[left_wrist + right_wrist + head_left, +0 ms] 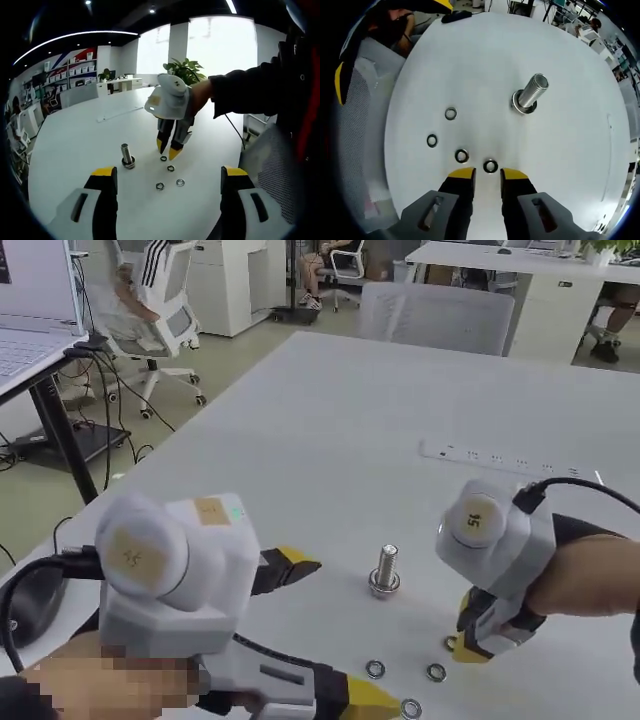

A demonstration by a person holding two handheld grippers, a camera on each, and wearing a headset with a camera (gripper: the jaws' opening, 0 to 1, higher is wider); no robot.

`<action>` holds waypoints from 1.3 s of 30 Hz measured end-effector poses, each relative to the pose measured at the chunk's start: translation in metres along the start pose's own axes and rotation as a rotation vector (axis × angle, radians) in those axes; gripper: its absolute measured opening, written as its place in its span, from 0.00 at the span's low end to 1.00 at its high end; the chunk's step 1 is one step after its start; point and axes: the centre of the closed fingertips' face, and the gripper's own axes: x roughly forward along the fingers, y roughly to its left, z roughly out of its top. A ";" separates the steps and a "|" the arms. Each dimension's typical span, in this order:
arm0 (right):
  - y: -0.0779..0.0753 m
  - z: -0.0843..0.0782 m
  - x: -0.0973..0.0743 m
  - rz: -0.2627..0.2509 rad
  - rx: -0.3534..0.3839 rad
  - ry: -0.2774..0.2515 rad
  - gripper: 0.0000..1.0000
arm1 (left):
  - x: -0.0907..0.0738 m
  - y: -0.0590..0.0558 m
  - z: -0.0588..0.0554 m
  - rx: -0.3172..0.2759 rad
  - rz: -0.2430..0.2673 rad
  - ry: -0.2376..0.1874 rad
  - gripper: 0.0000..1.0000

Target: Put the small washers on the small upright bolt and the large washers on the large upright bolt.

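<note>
The right gripper carries a round tan sticker on the top of its white housing. In the head view that sticker reads "15" in dark figures, turned sideways. The left gripper carries a like round tan label on its housing. Its marks are faint and blurred, and no figure can be made out. Beside it, a small square tan label also bears print too small to read. In the left gripper view, a red and blue wall panel at the far end of the room may carry lettering, but it is too small to tell.
</note>
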 end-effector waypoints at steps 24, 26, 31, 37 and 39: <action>0.000 -0.001 0.005 -0.002 0.005 0.015 0.20 | 0.006 0.002 0.016 0.020 -0.020 -0.029 0.84; 0.000 -0.002 0.005 -0.002 0.001 0.018 0.20 | 0.007 0.002 0.015 0.019 -0.018 -0.029 0.84; -0.001 -0.001 0.006 -0.002 -0.003 0.020 0.20 | 0.007 0.002 0.015 0.017 -0.019 -0.029 0.84; -0.001 -0.001 0.007 0.000 -0.003 0.025 0.19 | 0.007 0.003 0.015 0.015 -0.017 -0.032 0.84; -0.002 -0.001 0.008 -0.002 0.000 0.023 0.19 | 0.007 0.002 0.014 0.014 -0.019 -0.030 0.84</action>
